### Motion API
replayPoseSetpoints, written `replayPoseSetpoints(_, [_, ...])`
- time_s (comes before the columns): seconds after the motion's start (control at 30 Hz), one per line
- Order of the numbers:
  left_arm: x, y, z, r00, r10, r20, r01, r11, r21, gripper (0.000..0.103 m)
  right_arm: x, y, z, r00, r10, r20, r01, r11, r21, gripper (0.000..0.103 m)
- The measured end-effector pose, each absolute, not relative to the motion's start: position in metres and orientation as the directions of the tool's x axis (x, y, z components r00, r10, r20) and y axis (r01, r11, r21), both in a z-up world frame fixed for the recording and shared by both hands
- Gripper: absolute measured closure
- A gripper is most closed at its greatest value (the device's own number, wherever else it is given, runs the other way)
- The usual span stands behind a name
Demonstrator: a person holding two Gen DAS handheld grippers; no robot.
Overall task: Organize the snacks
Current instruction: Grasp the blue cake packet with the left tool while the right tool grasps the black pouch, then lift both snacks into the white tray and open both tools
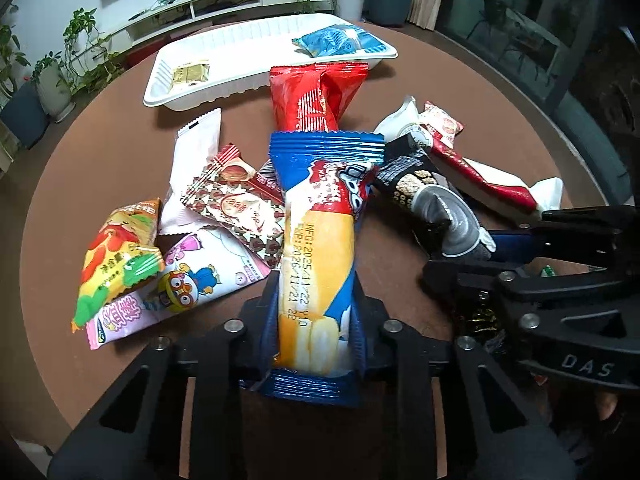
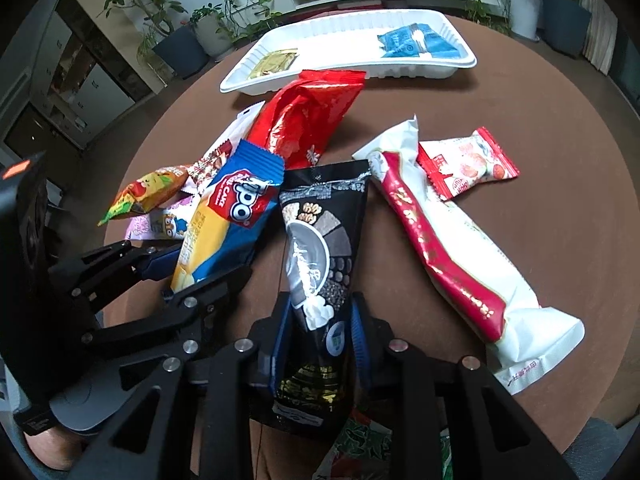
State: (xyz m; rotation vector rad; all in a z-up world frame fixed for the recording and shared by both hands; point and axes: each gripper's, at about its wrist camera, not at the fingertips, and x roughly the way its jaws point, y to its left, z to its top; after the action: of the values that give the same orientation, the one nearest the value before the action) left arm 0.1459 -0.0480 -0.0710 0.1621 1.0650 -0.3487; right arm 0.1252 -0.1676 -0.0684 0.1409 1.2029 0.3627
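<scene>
Tray [image 2: 460,68]: 1, w/ 2 packs inside. Table [image 2: 520,120]: approx. 9 packs, maybe more hidden at the near edge.

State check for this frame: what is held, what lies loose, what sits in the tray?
Left tool: shut on blue cake pack.
Right tool: shut on black pouch.
White tray: holds gold packet and blue packet.
Red bag: loose on table.

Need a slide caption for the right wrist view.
Right hand-held gripper shut on black snack pack; left hand-held gripper clamps blue-yellow cake bar.
</scene>
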Motion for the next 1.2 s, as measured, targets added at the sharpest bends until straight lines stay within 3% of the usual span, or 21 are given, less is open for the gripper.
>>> replayPoseSetpoints(0.37, [0.126, -0.025, -0.059, 0.429, -0.345, -0.835, 0.343, 0.917, -0.202, 0.078, 0.119, -0.164, -0.067, 0.327, 0.335, -0.884, -0.209, 0.938, 0.278, 0.076])
replayPoseSetpoints(0.83, [0.104, 0.023, -0.004, 0.44, -0.578, -0.688, 0.319, 0.816, -0.482, 0.078, 0.115, -0.186, -0.031, 0.339, 0.545, -0.767, -0.187, 0.838, 0.513, 0.078])
replayPoseSetpoints(1.2, [0.159, 0.075, 0.042, 0.5, -0.57, -0.652, 0.294, 0.82, -0.491, 0.078, 0.15, -0.241, -0.008, 0.405, 0.599, -0.691, -0.111, 0.782, 0.613, 0.078])
